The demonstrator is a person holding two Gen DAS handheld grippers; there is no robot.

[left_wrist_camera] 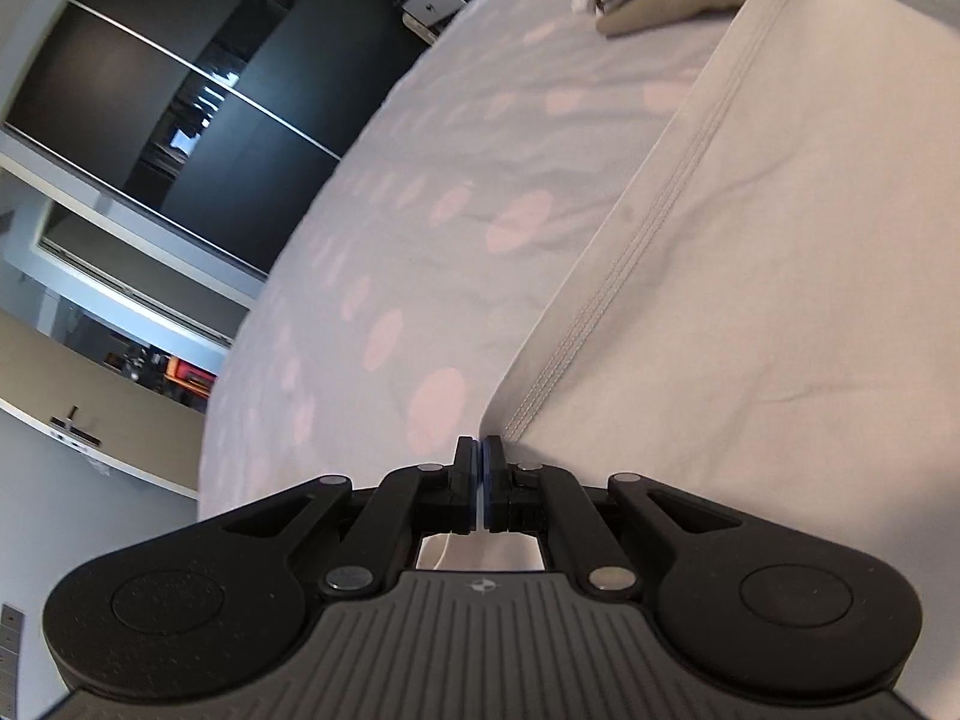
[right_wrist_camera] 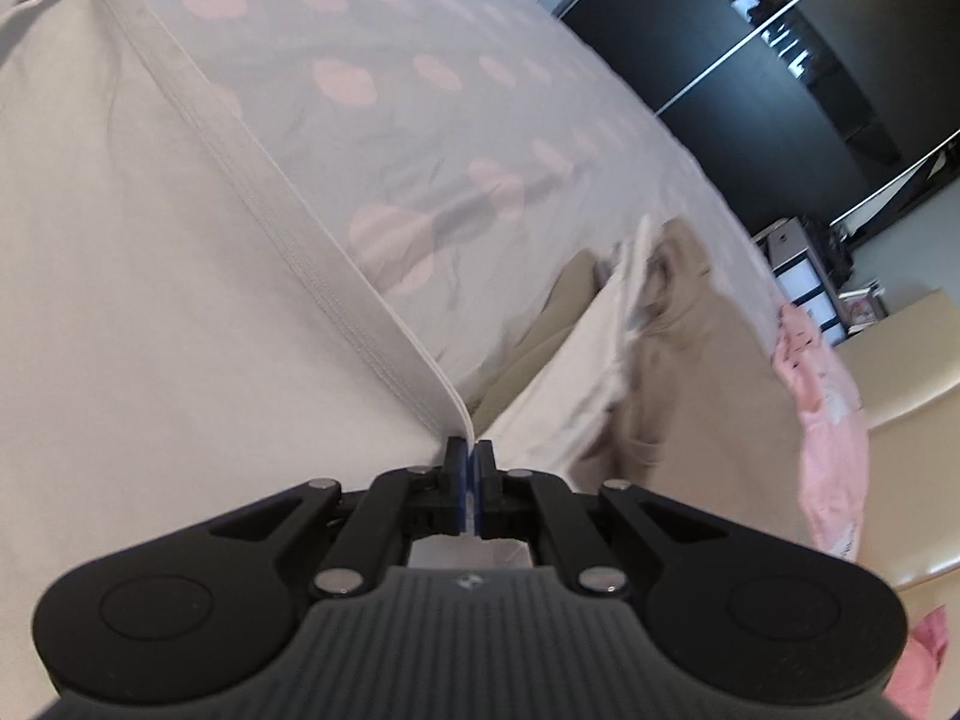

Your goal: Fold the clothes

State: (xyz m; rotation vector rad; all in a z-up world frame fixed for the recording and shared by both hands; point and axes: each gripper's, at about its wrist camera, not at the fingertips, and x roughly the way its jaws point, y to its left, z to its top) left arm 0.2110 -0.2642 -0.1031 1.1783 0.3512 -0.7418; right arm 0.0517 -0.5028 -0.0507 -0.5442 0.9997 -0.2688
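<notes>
Both the left gripper (left_wrist_camera: 479, 450) and the right gripper (right_wrist_camera: 469, 450) were clamped on the cream garment's (left_wrist_camera: 750, 300) stitched hem, mid-fold over the dotted bedsheet (left_wrist_camera: 420, 180); next, aligned lowering was required.

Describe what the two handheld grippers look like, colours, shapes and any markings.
Both look alike. The left gripper and the right gripper have two short black fingers with blue pads, driven by black linkage arms with silver round pins. On each side sits a rounded black lobe with a circular disc. The body behind is grey and ribbed, with a small emblem. No cables or sleeves show.
</notes>
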